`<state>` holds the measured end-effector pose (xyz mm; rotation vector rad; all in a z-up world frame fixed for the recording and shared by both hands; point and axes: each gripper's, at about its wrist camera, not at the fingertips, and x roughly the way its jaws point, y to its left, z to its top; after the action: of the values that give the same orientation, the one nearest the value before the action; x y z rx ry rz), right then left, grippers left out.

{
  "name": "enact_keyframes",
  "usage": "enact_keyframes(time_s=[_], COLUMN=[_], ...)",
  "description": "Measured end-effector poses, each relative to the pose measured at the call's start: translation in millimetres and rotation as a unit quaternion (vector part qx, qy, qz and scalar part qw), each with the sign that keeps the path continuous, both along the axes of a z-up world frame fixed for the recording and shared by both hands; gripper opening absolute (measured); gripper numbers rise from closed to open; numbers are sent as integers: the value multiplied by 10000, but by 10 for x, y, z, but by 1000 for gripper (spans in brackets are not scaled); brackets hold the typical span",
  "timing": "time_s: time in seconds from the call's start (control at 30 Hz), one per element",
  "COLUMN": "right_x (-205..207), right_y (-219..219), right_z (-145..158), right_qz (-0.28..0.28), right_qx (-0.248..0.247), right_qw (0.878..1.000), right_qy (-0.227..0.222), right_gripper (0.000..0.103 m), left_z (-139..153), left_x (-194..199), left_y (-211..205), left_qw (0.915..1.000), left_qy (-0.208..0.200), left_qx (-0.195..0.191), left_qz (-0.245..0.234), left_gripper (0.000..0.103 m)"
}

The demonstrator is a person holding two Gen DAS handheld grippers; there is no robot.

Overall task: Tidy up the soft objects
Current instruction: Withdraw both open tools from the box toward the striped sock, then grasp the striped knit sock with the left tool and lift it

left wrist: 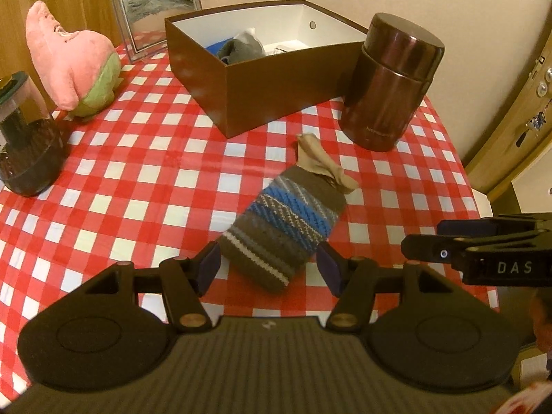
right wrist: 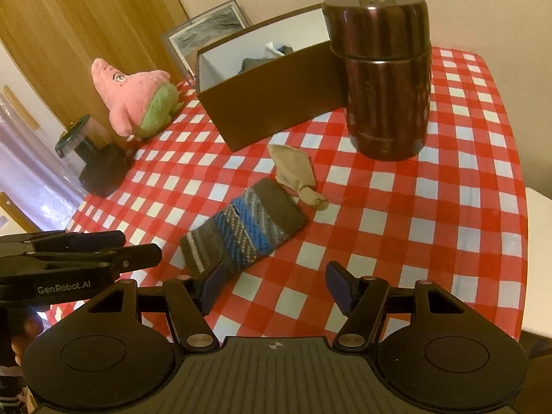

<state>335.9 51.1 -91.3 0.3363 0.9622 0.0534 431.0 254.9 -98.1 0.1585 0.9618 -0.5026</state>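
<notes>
The left claw (left wrist: 269, 267) hangs open over the table (left wrist: 145, 179), its 2 pads apart with nothing pressed between them; the near end of the knit sock (left wrist: 283, 227) lies in the gap, seemingly untouched. The right claw (right wrist: 274, 283) is open too and empty, with the sock just ahead and to its left. The sock lies flat on the checked cloth, its long axis running from the left claw diagonally away toward the box (left wrist: 255, 79), so the left claw looks the nearer and better lined up for a pinch across the sock's width. A tan sock (left wrist: 321, 162) touches the knit sock's far end and may drag along if that end is lifted. Beyond it the box stands open, with soft things already inside; a jar (left wrist: 393, 79) stands against its right corner, so the freer way in is probably over the near wall. A pink plush (left wrist: 72, 58) waits well apart on the left, near the table's far edge.
</notes>
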Motion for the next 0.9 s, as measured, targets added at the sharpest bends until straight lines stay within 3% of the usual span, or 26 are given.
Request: enact_keyframes(time_s=[0.27, 0.6, 0.9], right_x=[19, 61, 133], right_y=[-136, -312, -413], right_z=[-157, -361, -498], right_qz=[-220, -511, -682], right_qx=[5, 105, 210], right_qw=[9996, 9975, 9951], right_qy=[191, 477, 686], right_gripper=[65, 65, 65], left_z=[-160, -543, -845], left_x=[-17, 77, 169], left_y=[-148, -450, -765], left_qw=[9996, 9961, 9879], left_qy=[-65, -356, -577], left_qx=[-42, 367, 796], left_qz=[-261, -725, -1195], left_gripper=[65, 66, 66])
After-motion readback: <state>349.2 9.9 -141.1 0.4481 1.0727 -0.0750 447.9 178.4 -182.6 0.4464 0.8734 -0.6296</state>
